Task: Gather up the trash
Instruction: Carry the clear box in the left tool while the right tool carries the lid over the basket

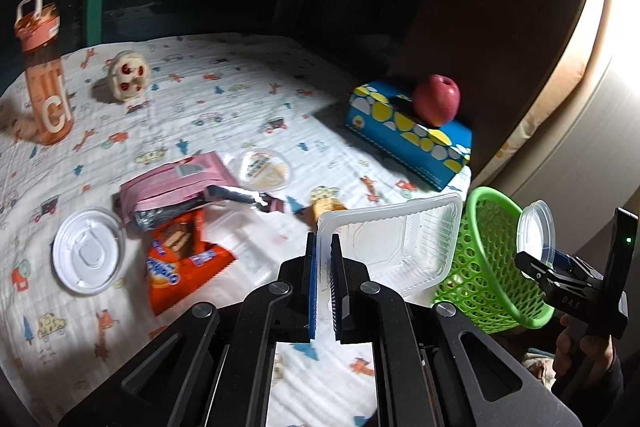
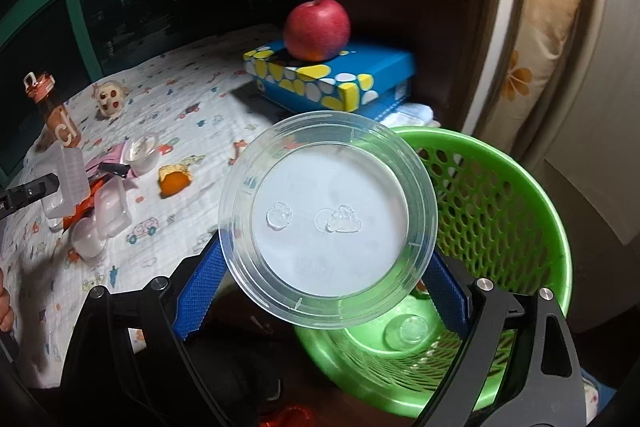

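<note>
Now both grippers' fingers [image 1: 313, 287] level, tray [image 1: 394, 239] and lid [image 2: 327, 218] aloft.

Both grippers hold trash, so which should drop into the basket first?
Right. Its round lid already hangs over the green basket, while the left gripper holds its clear tray above the cloth, beside the basket.

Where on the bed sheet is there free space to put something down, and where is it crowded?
Free: the sheet between the toy and the tissue box, and the near strip below the orange wrapper. Crowded: around the pink packet, white lid and round cup.
</note>
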`<move>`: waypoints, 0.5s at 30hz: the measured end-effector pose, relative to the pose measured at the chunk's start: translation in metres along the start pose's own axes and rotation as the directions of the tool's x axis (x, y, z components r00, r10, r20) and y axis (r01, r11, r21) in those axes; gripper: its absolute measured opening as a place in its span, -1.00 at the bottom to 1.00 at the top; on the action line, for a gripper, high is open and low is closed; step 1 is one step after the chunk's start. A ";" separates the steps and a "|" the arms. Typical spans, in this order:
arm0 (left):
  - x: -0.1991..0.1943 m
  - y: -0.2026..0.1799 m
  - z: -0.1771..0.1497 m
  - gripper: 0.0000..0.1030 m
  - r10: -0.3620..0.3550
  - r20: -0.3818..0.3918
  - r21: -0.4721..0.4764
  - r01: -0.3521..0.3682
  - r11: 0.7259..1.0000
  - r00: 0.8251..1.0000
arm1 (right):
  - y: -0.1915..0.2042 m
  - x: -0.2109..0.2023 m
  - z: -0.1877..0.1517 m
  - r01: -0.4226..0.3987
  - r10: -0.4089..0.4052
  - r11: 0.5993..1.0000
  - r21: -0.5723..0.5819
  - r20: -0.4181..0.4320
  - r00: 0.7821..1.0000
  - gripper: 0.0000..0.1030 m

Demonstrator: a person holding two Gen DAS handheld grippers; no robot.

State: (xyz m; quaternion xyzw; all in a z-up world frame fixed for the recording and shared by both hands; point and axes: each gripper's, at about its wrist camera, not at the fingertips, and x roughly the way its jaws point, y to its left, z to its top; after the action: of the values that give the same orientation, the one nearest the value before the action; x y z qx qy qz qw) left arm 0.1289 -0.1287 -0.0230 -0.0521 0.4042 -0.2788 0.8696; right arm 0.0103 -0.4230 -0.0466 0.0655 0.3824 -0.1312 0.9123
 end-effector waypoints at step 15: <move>0.026 -0.084 0.011 -0.89 -0.073 -0.044 0.118 0.078 0.990 0.996 | -0.072 -0.009 -0.031 0.060 -0.057 0.992 0.115 -0.033 0.998 0.74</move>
State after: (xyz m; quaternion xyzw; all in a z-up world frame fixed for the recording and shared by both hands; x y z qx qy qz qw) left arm 0.1138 -0.2140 -0.0066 -0.0095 0.4015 -0.3361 0.8519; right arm -0.0378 -0.4831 -0.0635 0.1093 0.3894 -0.1788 0.8969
